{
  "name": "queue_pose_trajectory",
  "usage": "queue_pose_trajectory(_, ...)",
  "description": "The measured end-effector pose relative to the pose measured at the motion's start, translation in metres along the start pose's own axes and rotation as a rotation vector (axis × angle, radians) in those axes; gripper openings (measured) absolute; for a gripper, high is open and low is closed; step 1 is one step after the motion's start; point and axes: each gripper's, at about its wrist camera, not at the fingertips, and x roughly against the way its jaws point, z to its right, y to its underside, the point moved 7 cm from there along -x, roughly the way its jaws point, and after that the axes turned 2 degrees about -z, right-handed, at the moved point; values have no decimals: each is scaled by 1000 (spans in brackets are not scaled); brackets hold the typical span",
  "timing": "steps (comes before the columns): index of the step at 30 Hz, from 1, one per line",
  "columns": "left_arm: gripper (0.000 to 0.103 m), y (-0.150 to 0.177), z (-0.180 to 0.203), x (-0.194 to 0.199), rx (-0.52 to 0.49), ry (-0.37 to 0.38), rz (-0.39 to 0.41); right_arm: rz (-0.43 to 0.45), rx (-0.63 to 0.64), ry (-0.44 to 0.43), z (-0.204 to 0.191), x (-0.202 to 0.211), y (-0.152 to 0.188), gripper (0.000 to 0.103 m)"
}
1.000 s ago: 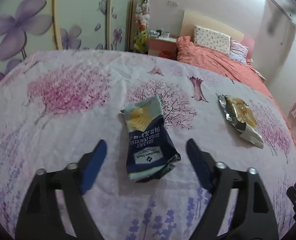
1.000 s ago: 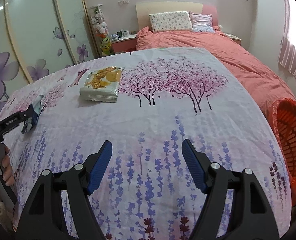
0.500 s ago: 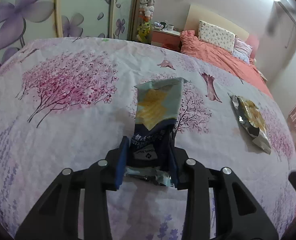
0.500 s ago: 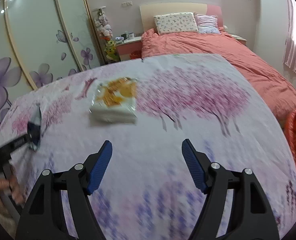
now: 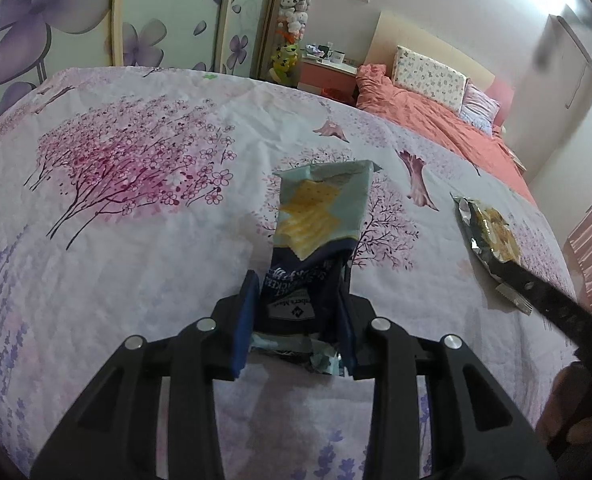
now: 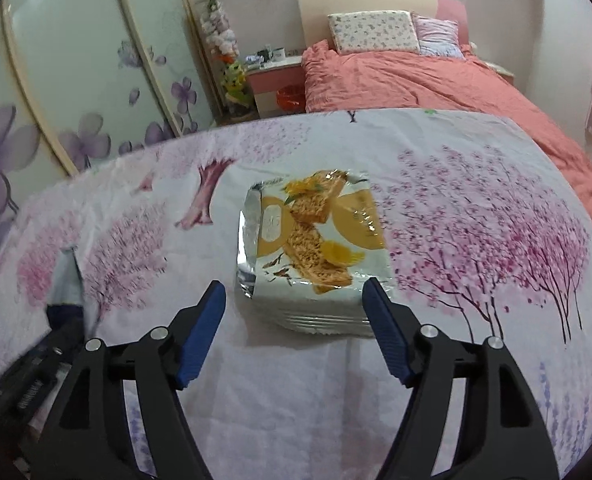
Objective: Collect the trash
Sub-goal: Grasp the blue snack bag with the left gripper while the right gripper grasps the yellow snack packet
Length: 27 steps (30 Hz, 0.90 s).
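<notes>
The left gripper (image 5: 296, 320) is closed on the cracker bag (image 5: 315, 240); its blue pads press the dark lower end from both sides, so the bag stands up from the flowered bedcover (image 5: 116, 240) with its torn top free. In my judgement the hold is low because that crumpled end was the nearest one, and it is narrow enough to pinch.

The right gripper (image 6: 296, 336) is open wide, with nothing between its jaws; it points down at the snack packet (image 6: 315, 248), which lies flat on the bedcover just in front of the fingertips, its foil edge toward the left. The jaws stand about as wide as the packet, probably so that they can pass on both sides of it.

So one piece of trash is gripped and the second is not yet taken; no bin shows in either view.
</notes>
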Motion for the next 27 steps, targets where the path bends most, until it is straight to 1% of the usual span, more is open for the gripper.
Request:
queue_pose_trajectory(1,36,0,0,0,0,0,0,-7,34,40,-2,-4,2,71)
queue_pose_trajectory(2,36,0,0,0,1,0,0,-11,50,58,-2,-5,4,71)
queue_pose_trajectory(4,36,0,0,0,1,1,0,-29,74,84,0,-9,8,64)
queue_pose_trajectory(5,36,0,0,0,1,1,0,-34,65,75,2,-9,8,62)
queue_pose_trajectory(8,36,0,0,0,1,1,0,-26,53,36,4,-6,8,50)
queue_pose_trajectory(9,36,0,0,0,1,1,0,-25,57,30,3,-6,9,44)
queue_pose_trajectory(10,36,0,0,0,1,0,0,-26,67,21,1,-5,9,41)
queue_pose_trajectory(12,36,0,0,0,0,-1,0,-26,82,13,-2,-5,10,28)
queue_pose_trajectory(15,36,1,1,1,-1,-2,0,-28,80,-12,-2,-4,11,21)
queue_pose_trajectory(17,36,1,2,1,-1,-2,0,-27,60,-33,2,-3,11,18)
queue_pose_trajectory(18,36,1,2,1,-1,-2,0,-27,51,-40,4,-2,11,7)
queue_pose_trajectory(23,37,1,2,1,-4,-2,0,-14,20,-65,18,9,13,4)
queue_pose_trajectory(26,37,1,3,0,-9,0,1,13,5,-86,25,24,15,4)
queue_pose_trajectory(27,37,0,3,1,-5,11,2,22,5,-89,28,28,14,3)
